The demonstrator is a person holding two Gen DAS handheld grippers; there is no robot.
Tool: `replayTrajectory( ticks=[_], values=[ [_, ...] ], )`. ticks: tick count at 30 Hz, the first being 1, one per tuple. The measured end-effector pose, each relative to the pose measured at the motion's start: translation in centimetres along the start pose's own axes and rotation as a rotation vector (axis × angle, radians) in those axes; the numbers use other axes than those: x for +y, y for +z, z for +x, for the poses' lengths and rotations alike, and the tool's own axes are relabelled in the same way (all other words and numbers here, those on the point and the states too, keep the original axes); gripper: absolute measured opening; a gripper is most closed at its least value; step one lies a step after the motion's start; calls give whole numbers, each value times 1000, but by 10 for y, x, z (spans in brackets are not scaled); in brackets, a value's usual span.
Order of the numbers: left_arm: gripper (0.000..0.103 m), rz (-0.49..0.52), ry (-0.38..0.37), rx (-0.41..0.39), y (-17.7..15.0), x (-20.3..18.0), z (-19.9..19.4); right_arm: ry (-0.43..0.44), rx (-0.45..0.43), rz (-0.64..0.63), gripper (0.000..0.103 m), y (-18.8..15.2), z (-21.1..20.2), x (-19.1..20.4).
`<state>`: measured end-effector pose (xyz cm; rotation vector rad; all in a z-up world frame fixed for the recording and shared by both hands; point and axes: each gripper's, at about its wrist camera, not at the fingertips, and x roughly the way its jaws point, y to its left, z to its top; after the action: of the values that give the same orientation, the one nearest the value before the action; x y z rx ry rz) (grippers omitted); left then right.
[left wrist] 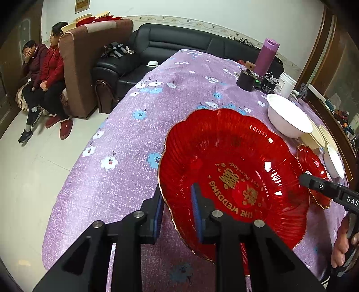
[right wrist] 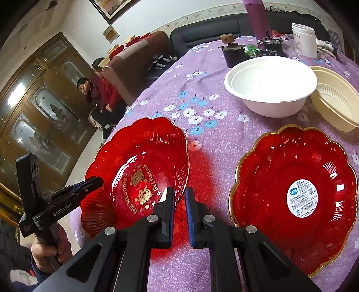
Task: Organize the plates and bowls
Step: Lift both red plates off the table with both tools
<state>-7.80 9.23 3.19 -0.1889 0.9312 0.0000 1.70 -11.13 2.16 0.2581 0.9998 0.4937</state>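
A red scalloped wedding plate with gold lettering sits in the lower middle of the left wrist view, over the purple flowered cloth of the worktop, and it looks tilted rather than lying flat. The left tongs rise from the bottom edge with the plate's near rim between their blue pads, one pad outside the rim and one on the inner slope; they appear clamped on it with a narrow gap. The right tongs are nearly together, pinched on the opposite rim of the same plate, and in the left wrist view their tip meets that rim at the right. A hand grips the left handle at the lower left of the right wrist view. A second red plate with a gilt edge and a white label lies flat at the lower right of that view, beside the wedding plate and apart from it. Above it stand a white bowl and, touching its right side, a cream ribbed bowl. Farther up are a dark cup, a purple flask and a white jar. Two people sit at the upper left of the left wrist view, by a brown armchair and a black sofa.
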Motion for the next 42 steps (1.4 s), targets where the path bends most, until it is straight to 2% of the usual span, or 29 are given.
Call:
replayTrajectory(
  ticks=[2, 4, 7, 10, 14, 23, 28, 33, 42],
  values=[
    [34, -8, -6, 4, 0, 1, -1, -1, 6, -13, 13, 2, 1, 1],
    [39, -9, -3, -18, 1, 2, -8, 11, 6, -9, 13, 2, -2, 0],
    [39, -3, 14, -50, 5, 3, -23, 2, -26, -24, 13, 2, -15, -3],
    [40, 15, -16, -74, 10, -6, -37, -3, -65, -3, 13, 1, -33, -13],
    [42, 86, -65, -86, 17, -38, -46, -10, -125, 77, 13, -3, -61, -43],
    [44, 233, -188, 5, 28, -136, -20, -47, -200, 185, 13, -22, -101, -94],
    [44, 304, -193, 51, 33, -181, 3, -53, -218, 233, 13, -32, -115, -118],
    [46, 329, -166, 73, 39, -203, 20, -75, -240, 254, 13, -39, -127, -132],
    [46, 323, -151, 119, 45, -209, 43, -74, -217, 278, 13, -46, -122, -146]
  ],
)
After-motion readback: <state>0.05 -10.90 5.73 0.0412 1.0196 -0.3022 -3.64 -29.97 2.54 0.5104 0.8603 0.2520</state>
